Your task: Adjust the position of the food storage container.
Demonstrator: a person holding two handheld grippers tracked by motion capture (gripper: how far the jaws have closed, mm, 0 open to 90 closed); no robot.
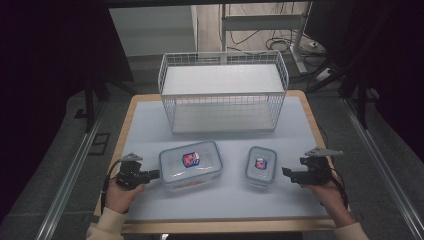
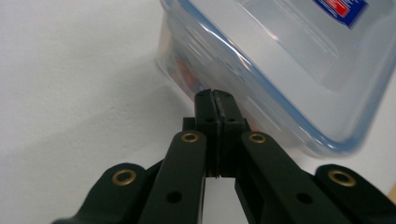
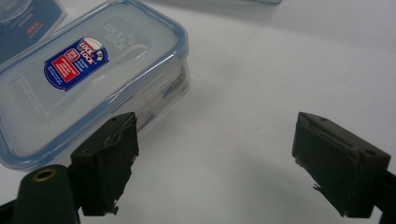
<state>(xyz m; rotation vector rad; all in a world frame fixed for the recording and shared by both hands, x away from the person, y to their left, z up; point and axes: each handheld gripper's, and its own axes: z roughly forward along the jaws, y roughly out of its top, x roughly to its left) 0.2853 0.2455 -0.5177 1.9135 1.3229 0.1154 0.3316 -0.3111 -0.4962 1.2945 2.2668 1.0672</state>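
Note:
A large clear food box (image 1: 190, 162) with a blue-rimmed lid and a red and blue label lies on the white table top, left of centre. My left gripper (image 1: 154, 174) is at its left side; in the left gripper view the jaws are shut together with nothing between them, and the left gripper's (image 2: 215, 97) tips are right against the large box's (image 2: 289, 70) side wall. A smaller box (image 1: 261, 165) of the same kind lies to the right. My right gripper (image 1: 286, 171) stands open just right of it, with the small box (image 3: 84, 79) beyond its left jaw and bare table between the right gripper's (image 3: 219, 154) jaws.
A white wire basket (image 1: 222, 90) with a flat floor stands at the back of the table (image 1: 220, 200). Past the table's wooden edges lie grey floor, metal rails and cables. A corner of the large box (image 3: 28, 18) appears at the upper left of the right gripper view.

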